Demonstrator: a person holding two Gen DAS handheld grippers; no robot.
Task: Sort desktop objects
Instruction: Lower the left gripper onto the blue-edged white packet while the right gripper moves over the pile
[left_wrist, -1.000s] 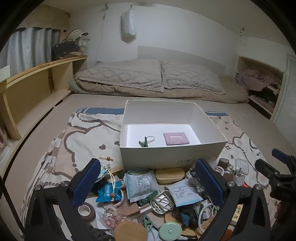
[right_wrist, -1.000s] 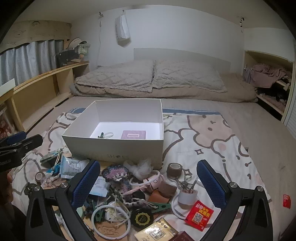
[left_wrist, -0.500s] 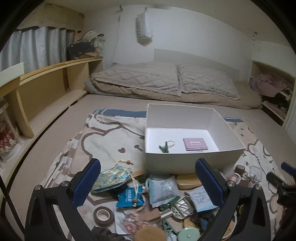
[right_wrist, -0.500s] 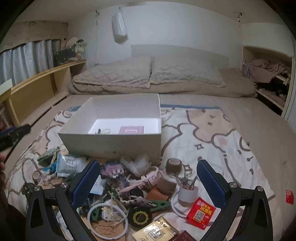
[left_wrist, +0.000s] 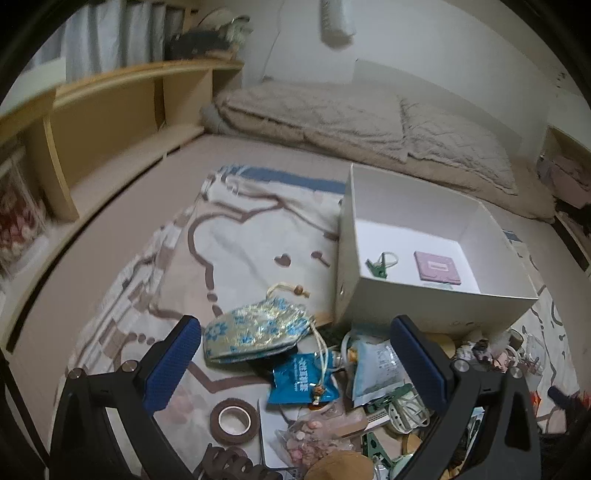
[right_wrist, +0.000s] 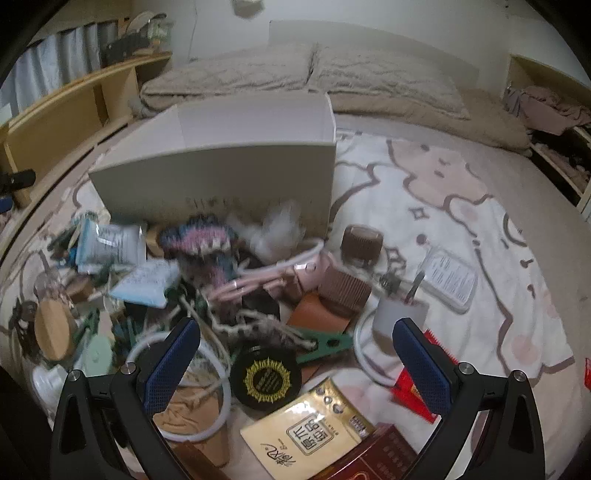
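A white open box (left_wrist: 436, 299) (right_wrist: 221, 173) sits on a patterned blanket; inside lie a green clip (left_wrist: 376, 266) and a pink card (left_wrist: 437, 266). My left gripper (left_wrist: 295, 363) is open above a blue floral pouch (left_wrist: 258, 330), a blue packet (left_wrist: 301, 384) and a brown tape roll (left_wrist: 233, 420). My right gripper (right_wrist: 295, 363) is open, low over the pile: a black round tin (right_wrist: 266, 376), a gold sachet (right_wrist: 306, 435), a green clip (right_wrist: 325, 345), a white ring (right_wrist: 177, 380) and a crocheted piece (right_wrist: 207, 240).
A white cup (right_wrist: 400, 317) with tools, a red packet (right_wrist: 417, 391), brown corrugated rolls (right_wrist: 360, 242) and a clear pack (right_wrist: 448, 275) lie right of the pile. Wooden shelves (left_wrist: 110, 110) run along the left; bedding (left_wrist: 351, 114) lies behind the box.
The left gripper has swung left and down toward the floral pouch. The right gripper has dropped lower and closer to the pile, so the box interior is hidden from it. Both stay open.
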